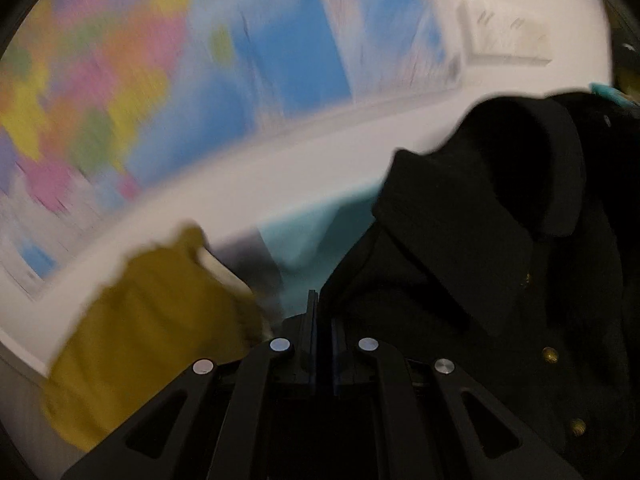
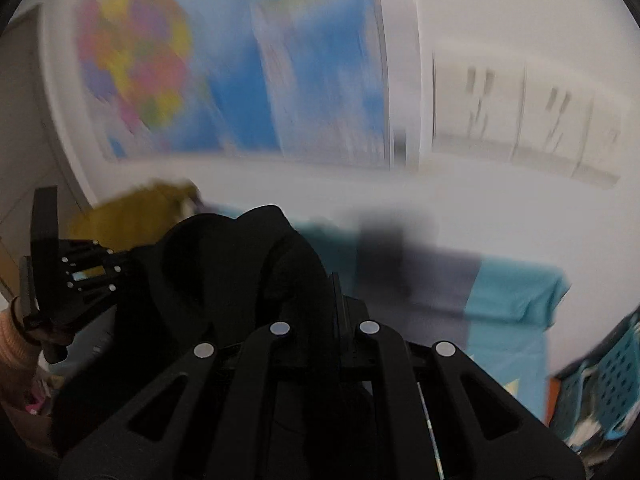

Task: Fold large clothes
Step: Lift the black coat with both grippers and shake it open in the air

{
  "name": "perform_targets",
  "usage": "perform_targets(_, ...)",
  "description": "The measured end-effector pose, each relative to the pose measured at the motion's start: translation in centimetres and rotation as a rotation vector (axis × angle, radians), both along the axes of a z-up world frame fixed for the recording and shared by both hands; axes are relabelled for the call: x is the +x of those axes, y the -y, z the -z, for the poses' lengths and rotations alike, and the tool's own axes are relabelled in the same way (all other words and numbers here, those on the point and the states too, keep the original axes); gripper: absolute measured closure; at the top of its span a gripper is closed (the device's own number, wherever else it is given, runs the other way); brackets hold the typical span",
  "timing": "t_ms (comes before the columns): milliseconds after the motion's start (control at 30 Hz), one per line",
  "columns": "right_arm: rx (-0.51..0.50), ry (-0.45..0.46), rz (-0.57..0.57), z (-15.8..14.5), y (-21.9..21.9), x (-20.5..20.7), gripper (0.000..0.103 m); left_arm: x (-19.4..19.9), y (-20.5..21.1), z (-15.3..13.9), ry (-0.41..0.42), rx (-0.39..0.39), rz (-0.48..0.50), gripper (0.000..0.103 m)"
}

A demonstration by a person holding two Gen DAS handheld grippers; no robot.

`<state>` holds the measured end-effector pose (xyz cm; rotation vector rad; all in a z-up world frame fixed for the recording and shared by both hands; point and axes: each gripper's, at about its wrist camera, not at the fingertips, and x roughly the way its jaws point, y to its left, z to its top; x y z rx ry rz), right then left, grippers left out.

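A large black coat [image 1: 500,240] with gold buttons hangs lifted in the air between my two grippers. In the left wrist view my left gripper [image 1: 322,312] is shut on the coat's edge, the cloth falling to its right. In the right wrist view my right gripper [image 2: 320,292] is shut on the same black coat [image 2: 224,272], which drapes to its left. The left gripper [image 2: 120,268] also shows there at the far left, held by a hand, pinching the coat. Both views are blurred by motion.
A mustard yellow garment [image 1: 152,340] lies at the left. A teal cloth [image 2: 516,296] covers the surface beneath. A colourful map [image 2: 224,64] hangs on the white wall. A blue perforated basket [image 2: 600,376] stands at the right.
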<state>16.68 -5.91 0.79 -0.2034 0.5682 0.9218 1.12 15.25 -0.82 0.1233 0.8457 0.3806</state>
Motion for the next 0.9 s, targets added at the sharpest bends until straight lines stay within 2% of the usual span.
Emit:
perform_targets(67,0.025,-0.072,0.013,1.8,-0.4,2.3,0.098,2.0,-1.4,1.0,0.005,-0.028,-0.007,0.100)
perform_targets(233,0.064,-0.075,0.018,1.3,-0.4,4.9,0.098,4.4,-3.8,1.4,0.013,-0.060,-0.034,0.099)
perform_targets(333,0.022,-0.118,0.031,3.3,-2.1,6.9,0.097,6.5,-5.4,2.1,-0.028,-0.064,-0.057,0.099)
perform_targets(367,-0.005,-0.149,0.050,4.5,-2.5,7.9,0.094,7.4,-5.7,3.1,-0.061,-0.073,-0.066,0.095)
perform_targets(433,-0.049,-0.176,0.118,6.7,-2.8,9.2,0.076,8.8,-6.3,4.5,-0.106,-0.080,-0.084,0.087)
perform_targets(500,-0.055,-0.272,0.164,8.3,-2.1,10.2,0.065,9.1,-6.4,5.7,-0.145,-0.053,-0.090,0.070)
perform_targets(600,-0.026,-0.294,0.178,7.9,0.7,9.6,0.044,7.8,-5.9,5.0,-0.106,-0.019,-0.048,0.055)
perform_targets(633,-0.017,-0.293,0.168,7.4,1.8,8.9,0.038,6.9,-5.7,4.3,-0.086,-0.005,-0.025,0.044)
perform_targets(667,0.010,-0.287,0.144,6.7,3.4,7.9,0.036,6.0,-5.4,3.7,-0.062,0.005,-0.001,0.044)
perform_targets(733,0.035,-0.272,0.099,5.6,6.7,5.2,0.023,3.6,-4.8,2.2,-0.010,0.019,0.054,0.040)
perform_targets(767,0.041,-0.276,0.081,5.5,8.1,4.0,0.021,2.5,-4.6,1.6,0.005,0.020,0.073,0.036)
perform_targets(833,0.045,-0.293,0.043,5.9,10.4,1.4,0.019,0.2,-4.1,0.8,0.029,0.012,0.111,0.035)
perform_targets(900,0.019,-0.330,0.017,7.5,12.7,-1.9,0.017,-1.9,-3.7,0.1,0.042,-0.016,0.139,0.032)
